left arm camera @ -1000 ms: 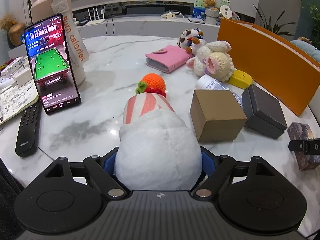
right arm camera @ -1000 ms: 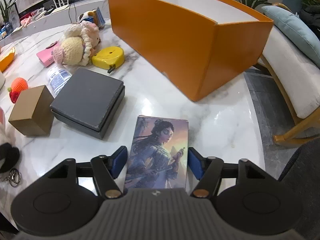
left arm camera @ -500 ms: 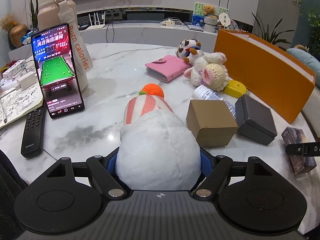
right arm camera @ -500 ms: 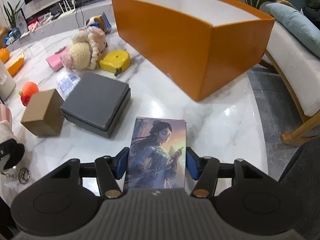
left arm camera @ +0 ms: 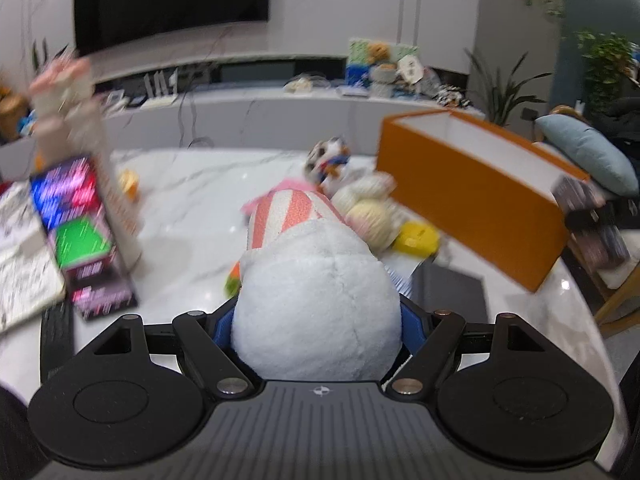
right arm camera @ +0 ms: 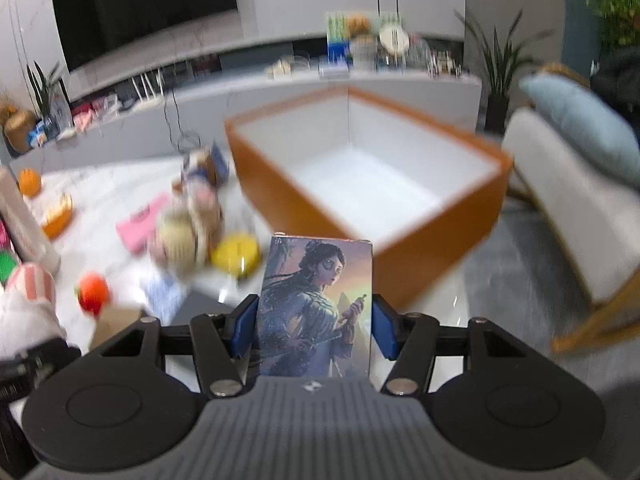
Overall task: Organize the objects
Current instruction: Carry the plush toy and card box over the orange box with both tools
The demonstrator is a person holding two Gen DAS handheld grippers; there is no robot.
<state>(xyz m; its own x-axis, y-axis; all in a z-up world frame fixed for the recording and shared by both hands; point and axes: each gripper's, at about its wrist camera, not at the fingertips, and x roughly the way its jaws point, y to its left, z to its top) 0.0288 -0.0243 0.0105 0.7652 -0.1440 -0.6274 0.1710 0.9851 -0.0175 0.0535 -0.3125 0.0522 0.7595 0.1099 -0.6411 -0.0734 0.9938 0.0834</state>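
Observation:
My left gripper (left arm camera: 316, 320) is shut on a white plush toy (left arm camera: 316, 300) with a pink-striped top and holds it above the marble table (left arm camera: 192, 208). My right gripper (right arm camera: 314, 326) is shut on a card box (right arm camera: 316, 304) printed with a woman's picture and holds it up, just short of the near wall of the open orange box (right arm camera: 360, 184). The orange box's white inside looks empty. It also shows in the left wrist view (left arm camera: 472, 192), to the right, with the card box (left arm camera: 592, 220) beyond its near end.
On the table lie a cream crochet doll (right arm camera: 188, 236), a yellow tape measure (right arm camera: 236, 252), a pink wallet (right arm camera: 140, 224), an orange knitted fruit (right arm camera: 93, 290), a dark grey box (left arm camera: 452, 296) and a phone (left arm camera: 80, 232) against a bottle. A chair with a blue cushion (right arm camera: 580, 128) stands right.
Both grippers have risen off the table with their loads. The right one has lifted the card box toward the orange box. Both views are now blurred by motion.

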